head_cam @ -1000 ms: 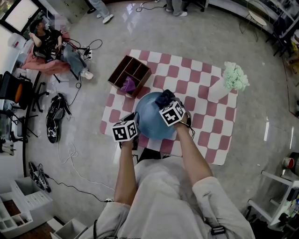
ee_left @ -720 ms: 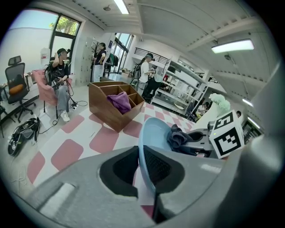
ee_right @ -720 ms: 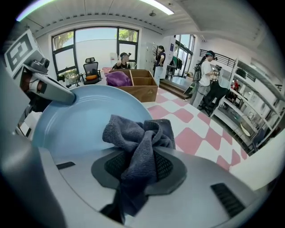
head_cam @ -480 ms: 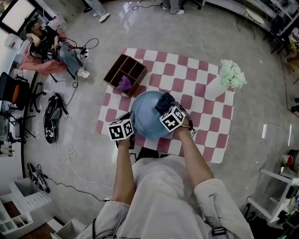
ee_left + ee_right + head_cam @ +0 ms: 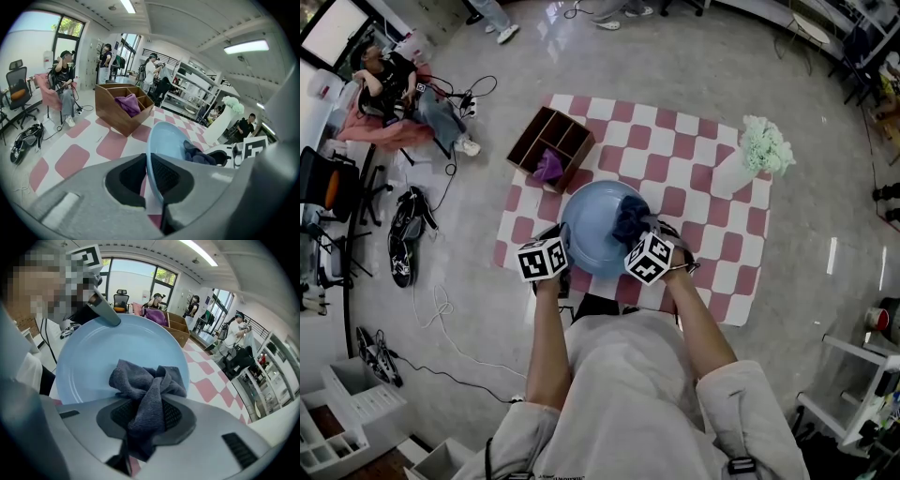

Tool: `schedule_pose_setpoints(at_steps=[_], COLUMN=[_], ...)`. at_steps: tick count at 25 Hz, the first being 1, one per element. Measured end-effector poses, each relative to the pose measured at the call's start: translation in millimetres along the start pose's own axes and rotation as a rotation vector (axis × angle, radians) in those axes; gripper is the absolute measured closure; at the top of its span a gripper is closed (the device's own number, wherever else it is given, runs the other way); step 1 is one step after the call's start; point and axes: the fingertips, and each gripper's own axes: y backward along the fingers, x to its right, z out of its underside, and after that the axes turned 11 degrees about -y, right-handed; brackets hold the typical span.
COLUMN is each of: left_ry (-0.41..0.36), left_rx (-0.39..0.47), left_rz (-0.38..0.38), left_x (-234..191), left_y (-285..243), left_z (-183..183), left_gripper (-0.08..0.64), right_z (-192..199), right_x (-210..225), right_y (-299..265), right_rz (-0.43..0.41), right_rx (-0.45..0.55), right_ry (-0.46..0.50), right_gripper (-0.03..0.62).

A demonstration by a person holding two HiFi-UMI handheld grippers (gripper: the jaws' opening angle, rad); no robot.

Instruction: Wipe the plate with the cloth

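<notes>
A light blue plate (image 5: 595, 234) is held tilted above the checkered mat. My left gripper (image 5: 555, 274) is shut on the plate's near-left rim; in the left gripper view the plate (image 5: 161, 145) stands edge-on between the jaws (image 5: 151, 180). My right gripper (image 5: 649, 246) is shut on a bunched dark grey cloth (image 5: 628, 217). In the right gripper view the cloth (image 5: 146, 390) presses on the lower face of the plate (image 5: 93, 362), with my right gripper (image 5: 145, 420) behind it.
A pink-and-white checkered mat (image 5: 703, 244) covers the floor. A brown wooden divided box (image 5: 551, 145) holding a purple cloth sits at its far left, a white vase with pale green flowers (image 5: 750, 155) at far right. People and chairs stand beyond the mat's left.
The right gripper with the cloth has slid from the plate's far right side toward its near right side. The plate and left gripper have stayed nearly in place.
</notes>
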Motion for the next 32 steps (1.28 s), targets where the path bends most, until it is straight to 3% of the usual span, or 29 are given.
schedule_pose_setpoints(at_steps=[6, 12, 20, 27, 32], left_ry=[0.0, -0.011, -0.025, -0.038, -0.051], left_rx=[0.001, 0.002, -0.003, 0.005, -0.007], left_rz=[-0.005, -0.012, -0.02, -0.013, -0.018], left_x=[0, 0, 2, 6, 6], left_y=[0, 1, 2, 4, 5], left_z=[1, -1, -2, -5, -4], left_gripper=[0.532, 0.534, 0.534, 0.534, 0.534], right_z=[12, 11, -13, -48, -72], right_x=[-29, -64, -103, -111, -106], right_y=[11, 16, 16, 11, 7], right_rz=[-0.073, -0.191, -0.372, -0.431, -0.424], right_rx=[-0.01, -0.054, -0.052, -0.002, 0.04], right_ry=[0.15, 0.204, 0.132, 0.026, -0.024], right_gripper=[0.488, 0.488, 0.488, 0.488, 0.488])
